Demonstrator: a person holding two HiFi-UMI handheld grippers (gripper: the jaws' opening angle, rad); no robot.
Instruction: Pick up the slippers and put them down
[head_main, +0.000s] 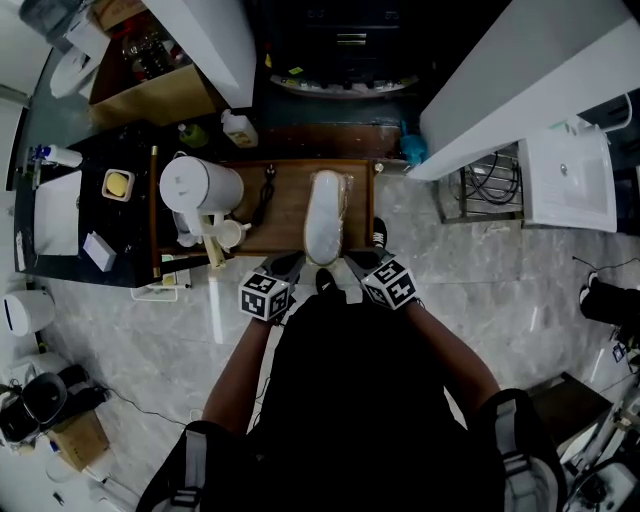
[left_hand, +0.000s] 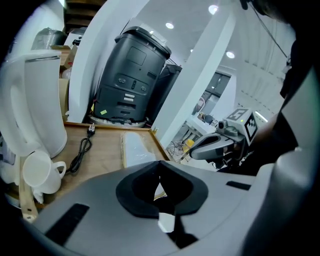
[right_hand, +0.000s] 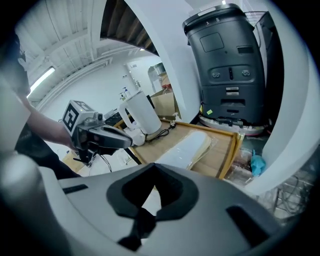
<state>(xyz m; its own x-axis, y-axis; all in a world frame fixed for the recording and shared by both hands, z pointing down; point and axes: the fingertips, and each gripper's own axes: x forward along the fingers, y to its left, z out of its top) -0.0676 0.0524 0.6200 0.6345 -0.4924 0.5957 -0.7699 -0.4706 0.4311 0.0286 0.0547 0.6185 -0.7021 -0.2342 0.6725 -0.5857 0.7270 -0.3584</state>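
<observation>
Dark-clad, the person (head_main: 370, 400) leans over a wooden surface (head_main: 285, 215). Two grippers are counted: left gripper (head_main: 293, 263) and right gripper (head_main: 357, 262). Each has its jaws closed together on nothing. They flank the near end of one clear-wrapped bundle of white slippers (head_main: 325, 215), which lies flat and lengthwise on the surface. This placement suits a two-sided lift about to be made equally well as a bundle just set down. Well to the left stand one kettle (head_main: 195, 190) and one cup (head_main: 230, 233), with one power cord (head_main: 265, 195) nearer the bundle.
</observation>
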